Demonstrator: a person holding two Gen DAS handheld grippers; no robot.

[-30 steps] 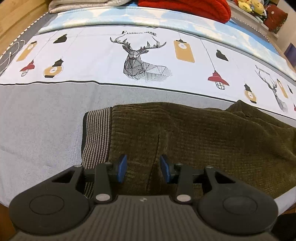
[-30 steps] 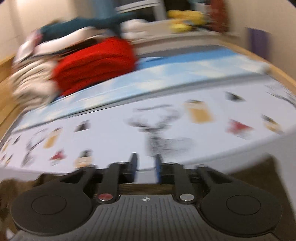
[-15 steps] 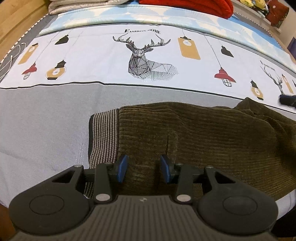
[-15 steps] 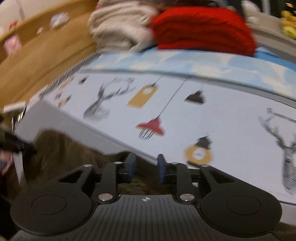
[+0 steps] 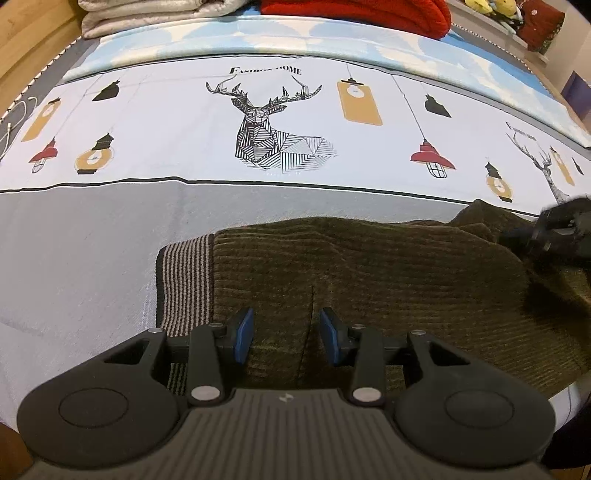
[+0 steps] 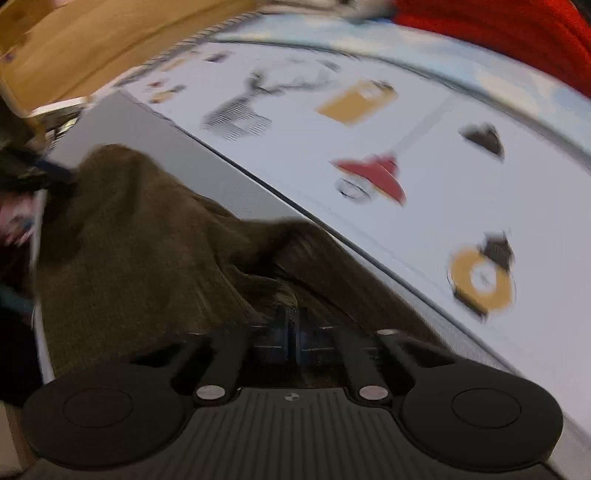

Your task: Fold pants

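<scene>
Dark olive corduroy pants (image 5: 369, 269) lie on the bed with a striped waistband (image 5: 184, 280) at the left. My left gripper (image 5: 286, 334) is open and hovers over the pants just right of the waistband, holding nothing. My right gripper (image 6: 291, 326) has its jaws closed together on a raised fold of the pants (image 6: 155, 236); this view is blurred. The right gripper also shows as a dark blurred shape in the left wrist view (image 5: 554, 232), at the far right end of the pants.
The bed cover (image 5: 110, 229) is grey near me and white with deer and lantern prints farther back. A red blanket (image 5: 354, 11) and folded beige bedding (image 5: 147, 14) lie at the far side. A wooden bed frame (image 6: 92, 44) runs along the left.
The right gripper swung down onto the far end of the pants and closed on a fold. The left gripper stayed open over the waistband end.
</scene>
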